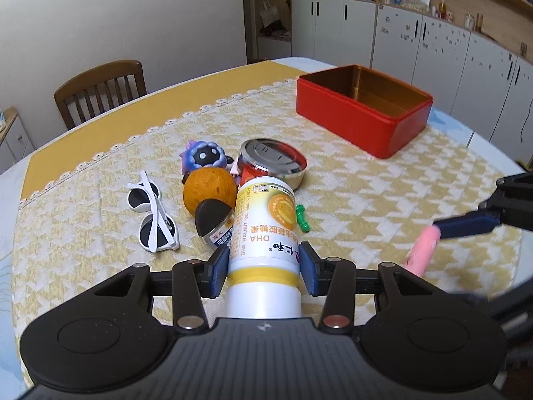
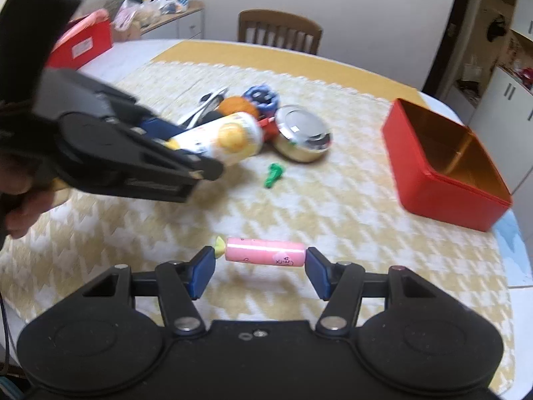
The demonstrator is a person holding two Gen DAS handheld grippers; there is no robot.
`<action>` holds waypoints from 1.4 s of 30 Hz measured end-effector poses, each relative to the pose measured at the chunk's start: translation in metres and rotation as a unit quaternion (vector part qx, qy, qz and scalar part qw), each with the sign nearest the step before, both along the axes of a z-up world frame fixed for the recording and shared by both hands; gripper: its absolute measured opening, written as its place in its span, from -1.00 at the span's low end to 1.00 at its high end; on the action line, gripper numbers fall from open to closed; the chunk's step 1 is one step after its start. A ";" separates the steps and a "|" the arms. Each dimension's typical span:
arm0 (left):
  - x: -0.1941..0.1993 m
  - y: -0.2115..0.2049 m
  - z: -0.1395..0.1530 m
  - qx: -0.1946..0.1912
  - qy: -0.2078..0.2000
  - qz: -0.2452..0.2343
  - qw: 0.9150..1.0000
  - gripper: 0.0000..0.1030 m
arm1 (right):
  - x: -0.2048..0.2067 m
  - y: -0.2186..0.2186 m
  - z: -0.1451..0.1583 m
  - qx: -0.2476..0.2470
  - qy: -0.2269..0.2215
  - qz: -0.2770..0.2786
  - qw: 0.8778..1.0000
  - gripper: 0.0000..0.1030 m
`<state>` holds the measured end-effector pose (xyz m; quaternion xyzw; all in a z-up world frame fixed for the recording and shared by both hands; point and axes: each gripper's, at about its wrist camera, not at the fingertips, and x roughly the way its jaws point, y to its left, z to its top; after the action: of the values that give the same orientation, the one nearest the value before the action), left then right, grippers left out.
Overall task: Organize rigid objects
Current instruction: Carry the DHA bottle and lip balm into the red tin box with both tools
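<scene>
Bottle (image 1: 263,233), white with a yellow label, sits clamped between the blue pads of the left gripper (image 1: 263,270), its cap end toward the camera and its base pointing at the pile beyond. That pile lies on a yellow-and-white houndstooth cloth (image 1: 366,206) over a table: white sunglasses (image 1: 153,213) at the left, an orange ball (image 1: 208,191) and a purple toy (image 1: 201,158) behind it, a round metal tin (image 1: 274,161) to the right of those, and a small green piece (image 1: 302,218) just right of the bottle. A red box (image 1: 363,113) with a gold inside stands open at the far right, well apart from the pile. A wooden chair (image 1: 100,90) stands at the table's far edge, with white cabinets (image 1: 433,43) along the wall at the right. In the right wrist view, the right gripper (image 2: 259,266) is low over the cloth with its jaws spread wide; a pink roll (image 2: 265,251) lies crosswise between the pads, and whether they touch its ends cannot be told. The left gripper comes in from the left there, tilted with the bottle raised off the cloth.
</scene>
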<state>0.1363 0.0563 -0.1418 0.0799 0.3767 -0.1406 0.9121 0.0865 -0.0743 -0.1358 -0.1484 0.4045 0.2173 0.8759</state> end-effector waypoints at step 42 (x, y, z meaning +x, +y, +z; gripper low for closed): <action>0.189 -0.206 0.056 -0.043 0.023 0.023 0.999 -0.15 | 0.186 -0.196 0.035 0.004 -0.050 0.025 0.998 0.14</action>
<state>0.3251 -0.1493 -0.0856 0.0289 0.3925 -0.1374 0.9090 0.2729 -0.2707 -0.1007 -0.1650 0.3558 0.2330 0.8899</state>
